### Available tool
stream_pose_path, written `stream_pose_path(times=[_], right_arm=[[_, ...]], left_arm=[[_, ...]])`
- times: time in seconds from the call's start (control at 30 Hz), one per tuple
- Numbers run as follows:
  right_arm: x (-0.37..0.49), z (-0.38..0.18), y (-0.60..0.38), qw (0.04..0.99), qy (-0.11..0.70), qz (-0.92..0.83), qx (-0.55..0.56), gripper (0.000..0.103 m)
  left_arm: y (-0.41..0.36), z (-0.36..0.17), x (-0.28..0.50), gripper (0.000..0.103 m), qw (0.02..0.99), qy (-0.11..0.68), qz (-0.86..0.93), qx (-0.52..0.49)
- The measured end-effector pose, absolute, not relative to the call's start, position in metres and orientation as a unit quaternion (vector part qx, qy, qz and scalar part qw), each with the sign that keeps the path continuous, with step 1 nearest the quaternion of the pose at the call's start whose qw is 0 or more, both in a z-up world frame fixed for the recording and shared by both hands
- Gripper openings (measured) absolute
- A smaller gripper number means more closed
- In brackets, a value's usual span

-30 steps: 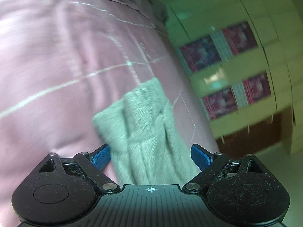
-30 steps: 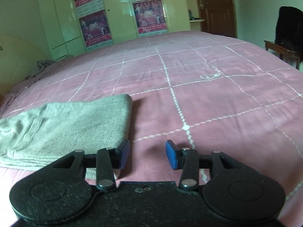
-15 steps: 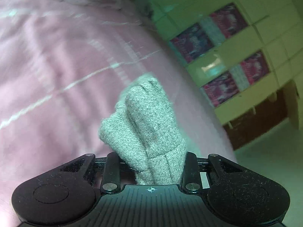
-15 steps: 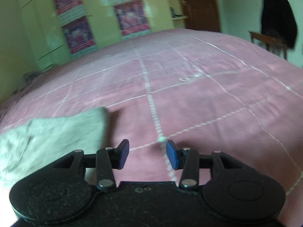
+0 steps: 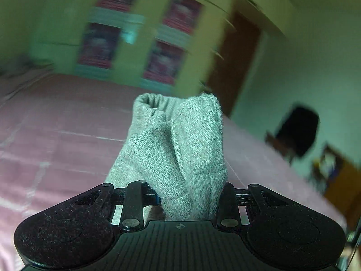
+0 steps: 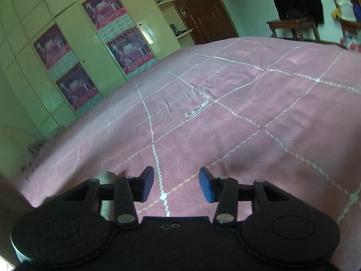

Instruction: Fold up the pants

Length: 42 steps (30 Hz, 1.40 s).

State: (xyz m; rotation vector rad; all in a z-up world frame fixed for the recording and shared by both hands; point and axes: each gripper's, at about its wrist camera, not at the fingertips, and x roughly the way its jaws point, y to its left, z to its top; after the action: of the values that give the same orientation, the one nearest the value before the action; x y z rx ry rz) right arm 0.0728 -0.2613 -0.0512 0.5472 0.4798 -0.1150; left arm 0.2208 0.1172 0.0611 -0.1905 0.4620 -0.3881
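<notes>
Left tongs are clamped on a bunched wad of the grey pants, which stands up through the middle of the left wrist frame, lifted off the pink bed; right tongs are spread wide with nothing between them, low over the bedspread. Only a grey sliver, probably more of the pants, can be made out behind the right tongs' left finger at lower left. Looks like a fold is being carried over, so the held end most likely has to be brought down and laid flat on the rest, with the free tongs used to pin or smooth it. Plenty of open bedspread is seen ahead in the right wrist frame. The bed edge runs along the upper part, with the wardrobe at upper left and a stool at upper right well beyond it.
</notes>
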Motion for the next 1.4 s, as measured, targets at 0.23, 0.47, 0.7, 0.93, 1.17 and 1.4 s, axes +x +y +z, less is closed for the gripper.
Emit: stream_pose_path(times=[0.23, 0.47, 0.7, 0.93, 1.17, 1.4], right_arm=[[0.067, -0.054, -0.28, 0.92, 0.211, -0.049, 0.325, 0.045], [0.069, -0.058, -0.288, 0.912, 0.203, -0.041, 0.353, 0.045], [0.07, -0.063, -0.292, 0.906, 0.204, -0.038, 0.369, 0.046], [0.067, -0.063, -0.288, 0.91, 0.201, -0.027, 0.361, 0.058], [0.059, -0.052, -0.257, 0.93, 0.212, 0.006, 0.301, 0.057], [0.052, -0.045, -0.218, 0.93, 0.238, 0.039, 0.277, 0.056]], left_arm=[[-0.018, 0.041, 0.221, 0.03, 0.924, 0.296, -0.241, 0.038], [-0.092, 0.019, 0.18, 0.034, 0.891, 0.329, -0.266, 0.163], [-0.101, 0.019, 0.153, 0.08, 0.865, 0.353, -0.329, 0.136], [-0.015, 0.072, 0.117, 0.082, 0.918, 0.277, -0.284, 0.016], [0.142, 0.061, 0.037, 0.081, 0.962, 0.236, -0.074, -0.118], [0.194, 0.023, -0.044, 0.081, 0.947, 0.282, -0.036, -0.153]])
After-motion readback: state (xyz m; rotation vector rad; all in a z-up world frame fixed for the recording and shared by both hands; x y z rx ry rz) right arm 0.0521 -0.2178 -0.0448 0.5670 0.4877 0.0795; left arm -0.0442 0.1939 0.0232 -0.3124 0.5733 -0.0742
